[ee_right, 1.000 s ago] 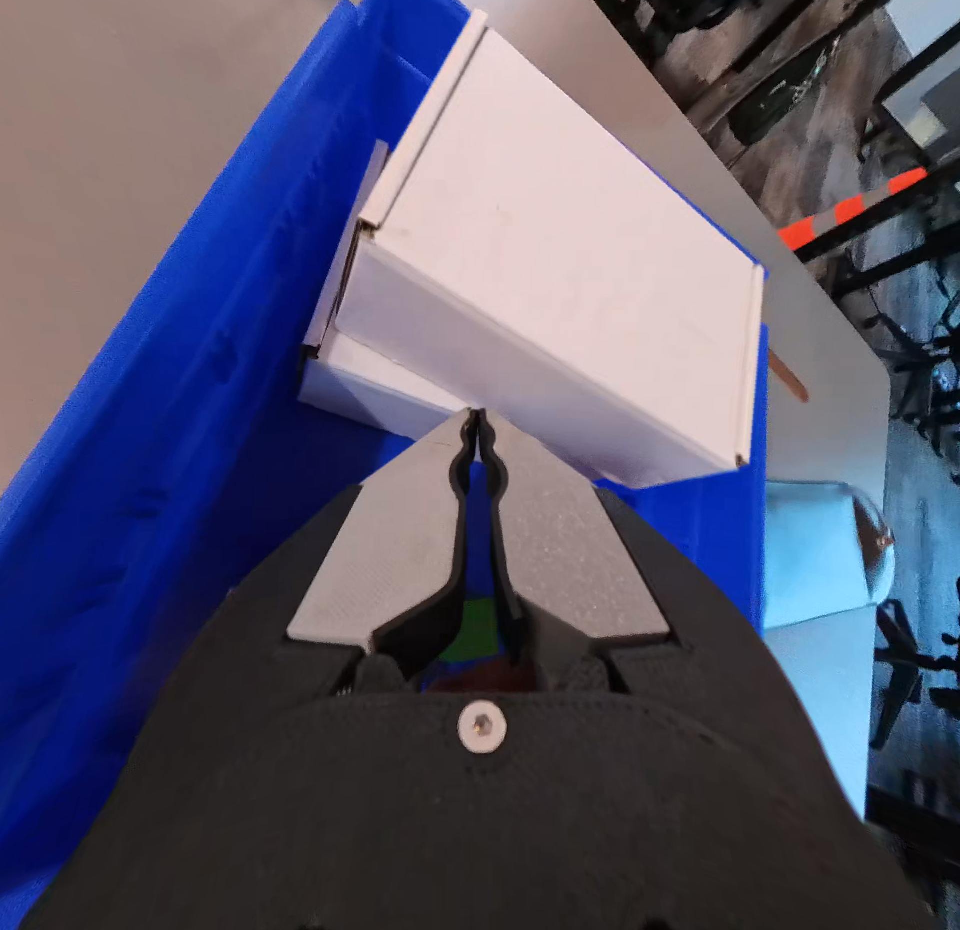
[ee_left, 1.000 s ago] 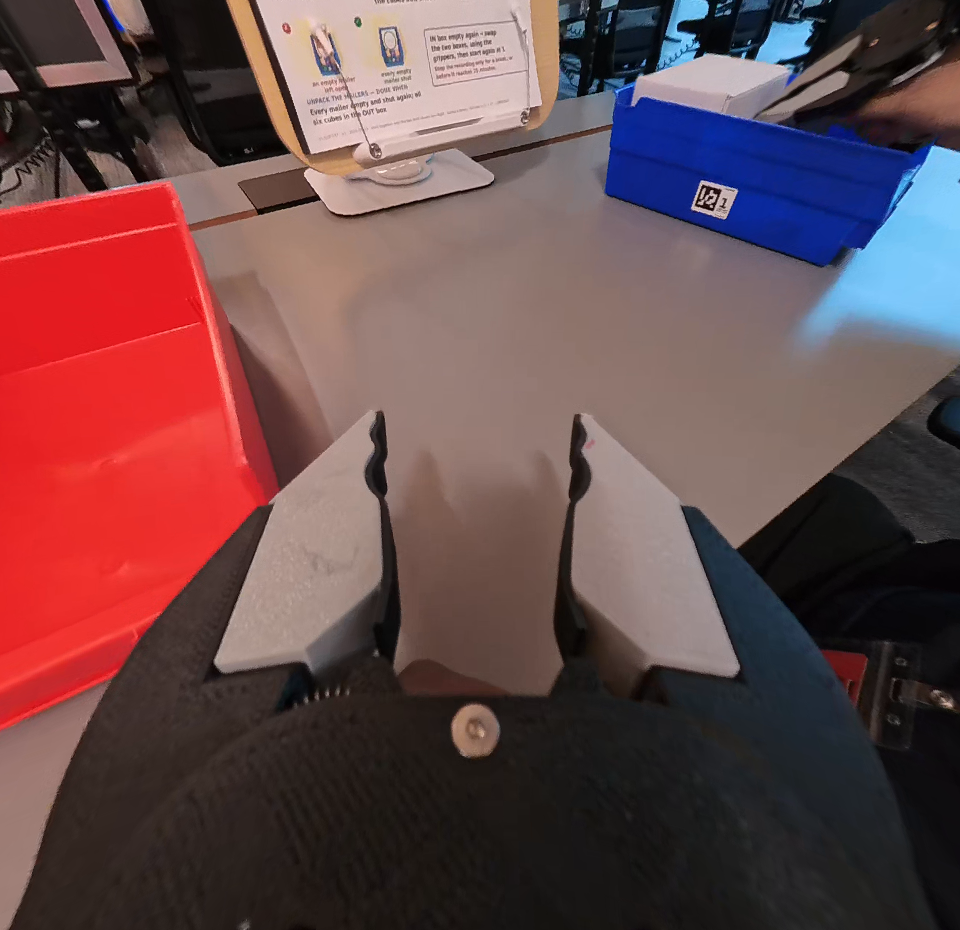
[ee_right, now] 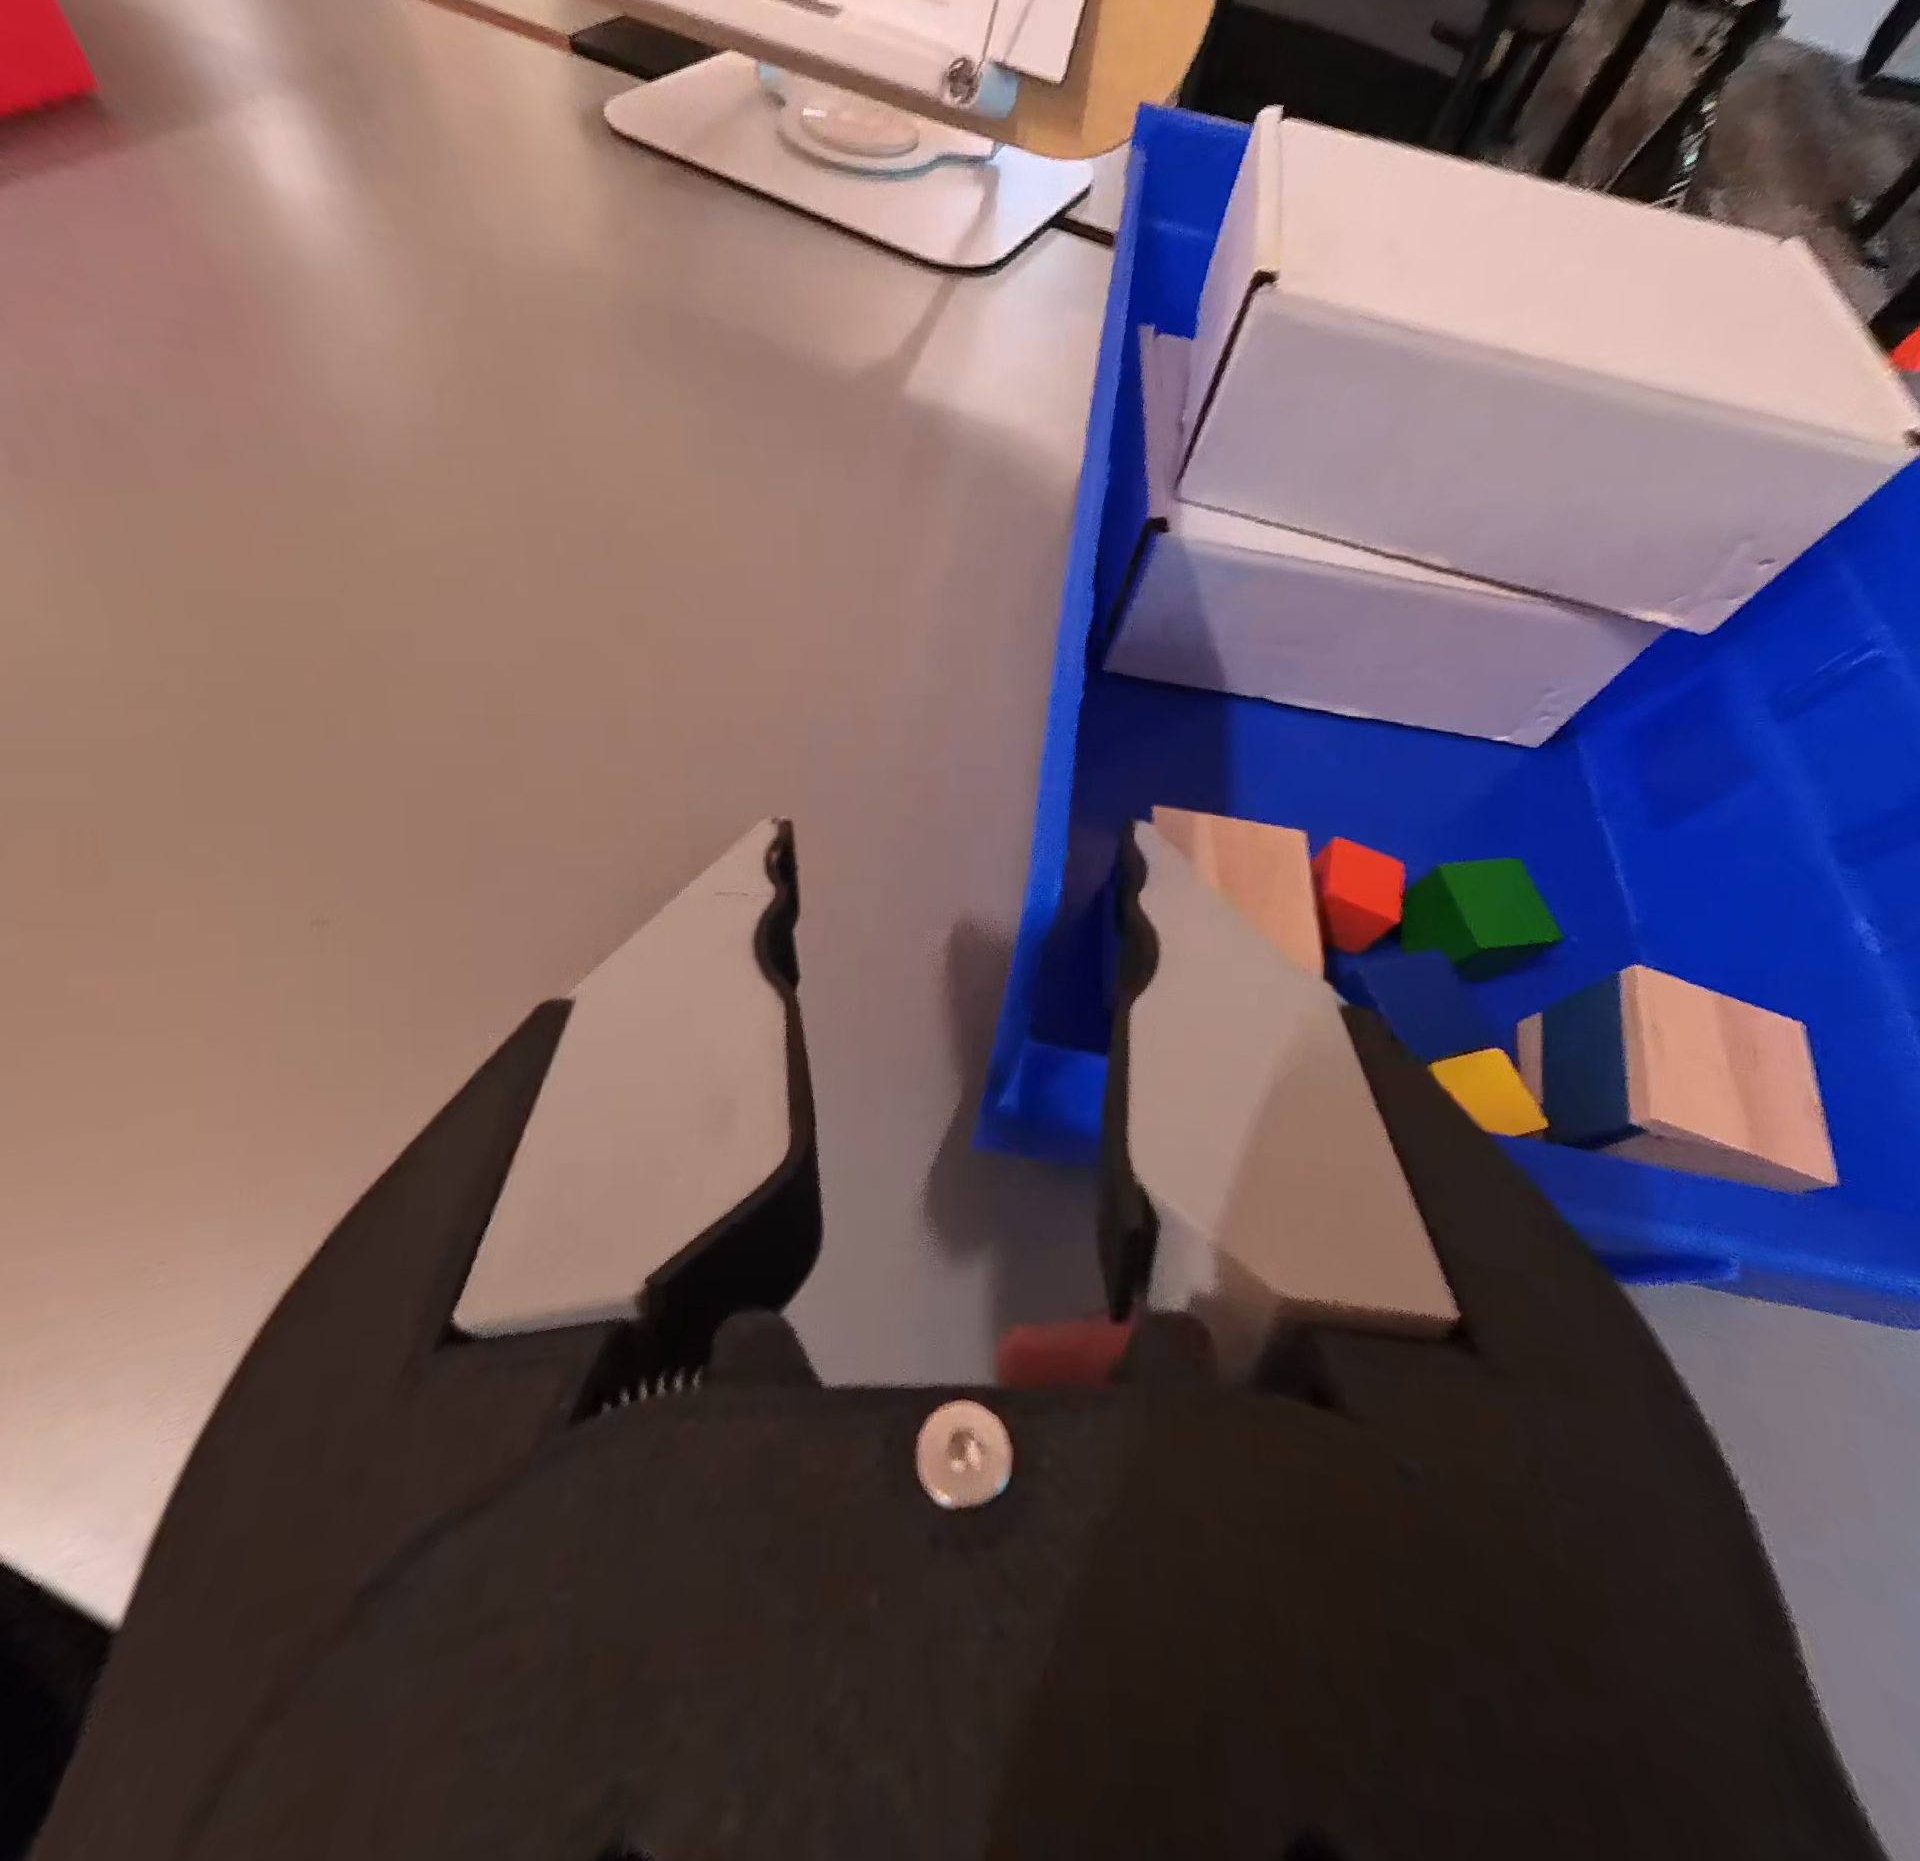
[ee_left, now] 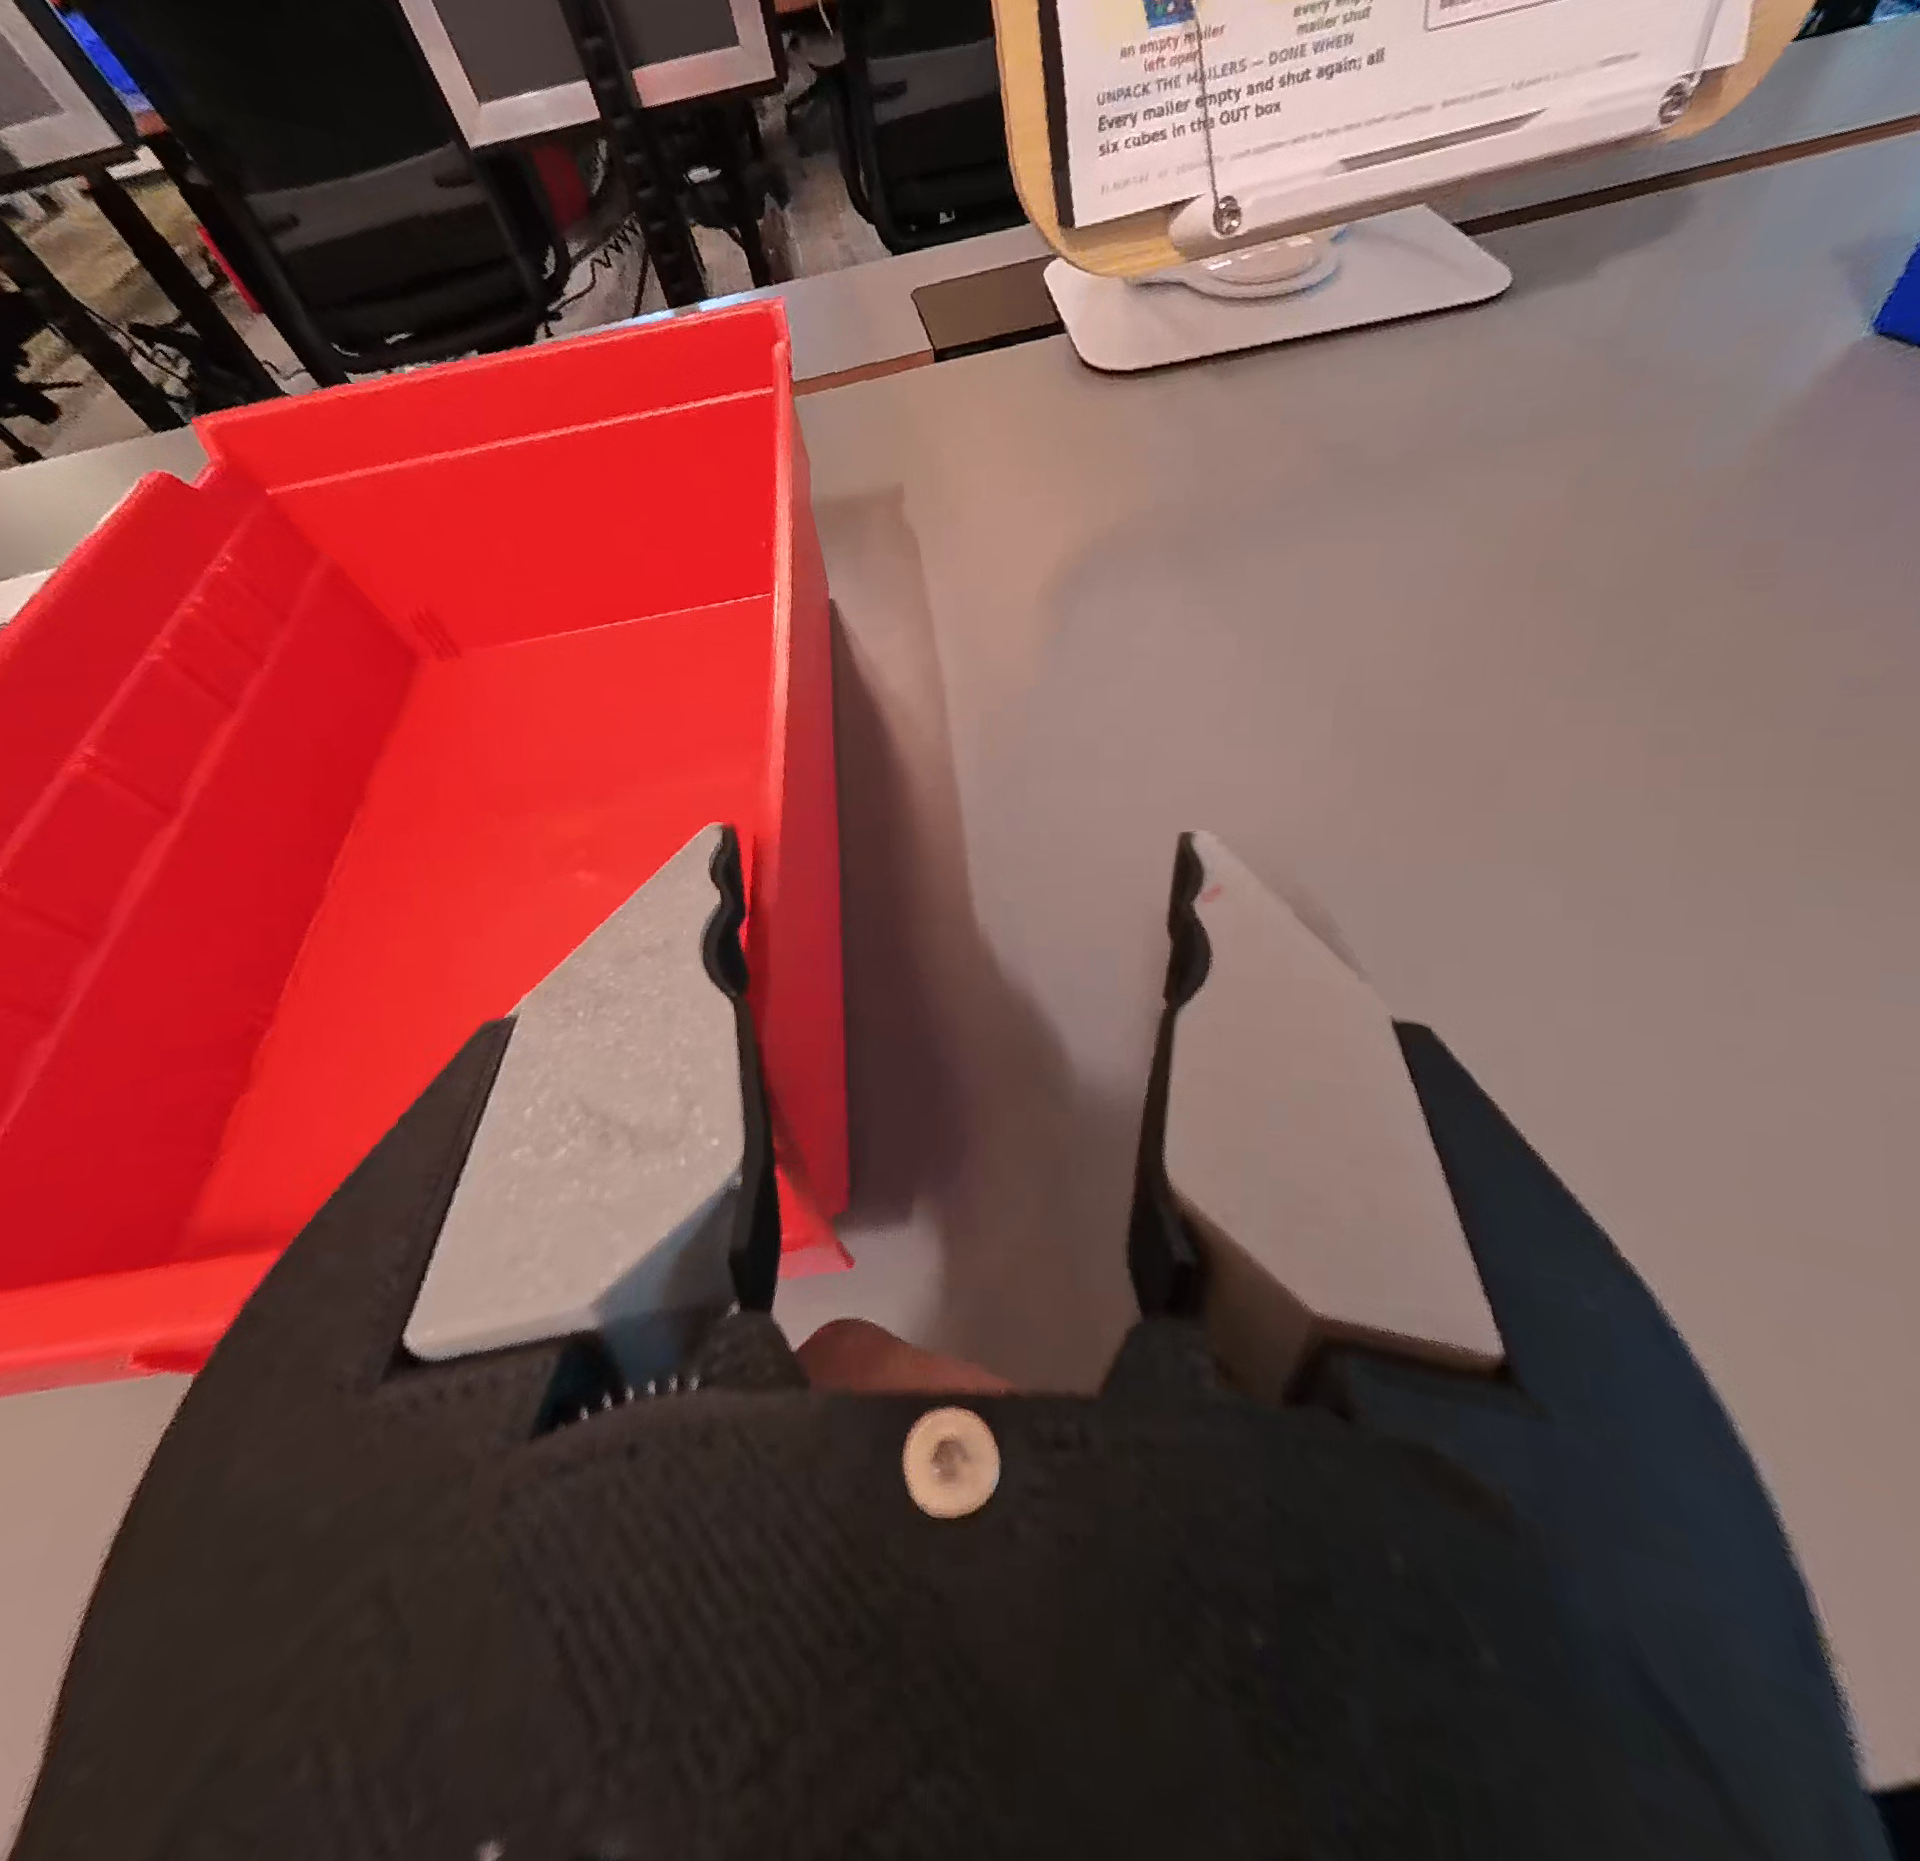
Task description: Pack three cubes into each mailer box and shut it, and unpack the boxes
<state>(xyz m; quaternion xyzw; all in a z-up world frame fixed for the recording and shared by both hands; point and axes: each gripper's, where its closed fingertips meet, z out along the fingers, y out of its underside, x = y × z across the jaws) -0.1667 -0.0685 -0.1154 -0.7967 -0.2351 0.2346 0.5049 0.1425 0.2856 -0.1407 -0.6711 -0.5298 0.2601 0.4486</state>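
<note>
Both grippers' jaws apart, table-hovering.

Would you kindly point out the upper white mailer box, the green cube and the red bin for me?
upper white mailer box (ee_right: 1538,461), right wrist view, on its front wall.
green cube (ee_right: 1481,902), right wrist view, on its top face.
red bin (ee_left: 520,523), left wrist view, on its far inner wall.

Bare table (ee_left: 1351,668) between red bin (ee_left: 520,523), blue bin (ee_right: 1060,772)
</note>
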